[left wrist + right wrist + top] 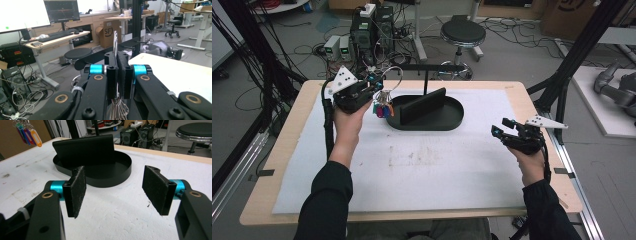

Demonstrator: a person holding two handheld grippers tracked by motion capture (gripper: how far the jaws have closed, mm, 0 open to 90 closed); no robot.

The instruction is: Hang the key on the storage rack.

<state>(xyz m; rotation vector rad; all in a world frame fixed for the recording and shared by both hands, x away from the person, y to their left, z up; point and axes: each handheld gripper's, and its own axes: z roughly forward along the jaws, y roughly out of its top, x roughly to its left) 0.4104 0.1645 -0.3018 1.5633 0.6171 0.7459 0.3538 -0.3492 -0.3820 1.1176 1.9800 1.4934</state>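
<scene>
My left gripper (376, 83) is raised at the table's back left, just left of the black oval tray (453, 121). Its jaws are shut on a metal key ring (115, 42), whose loop stands up between the pads. A bunch of keys with coloured tags (383, 108) hangs below the jaws, above the white mat. The same key tags (26, 133) dangle at the top left of the right gripper view. My right gripper (501, 127) rests low near the table's right edge, pointing toward the oval tray (120, 178). It is open, and its pads (76, 191) have nothing between them.
An upright black panel (423, 105) stands in the tray, and behind it rises a thin black post with a crossbar (426, 80). A white mat (427, 165) covers the wooden table. A stool (462, 34), computers and cables lie on the floor beyond the far edge.
</scene>
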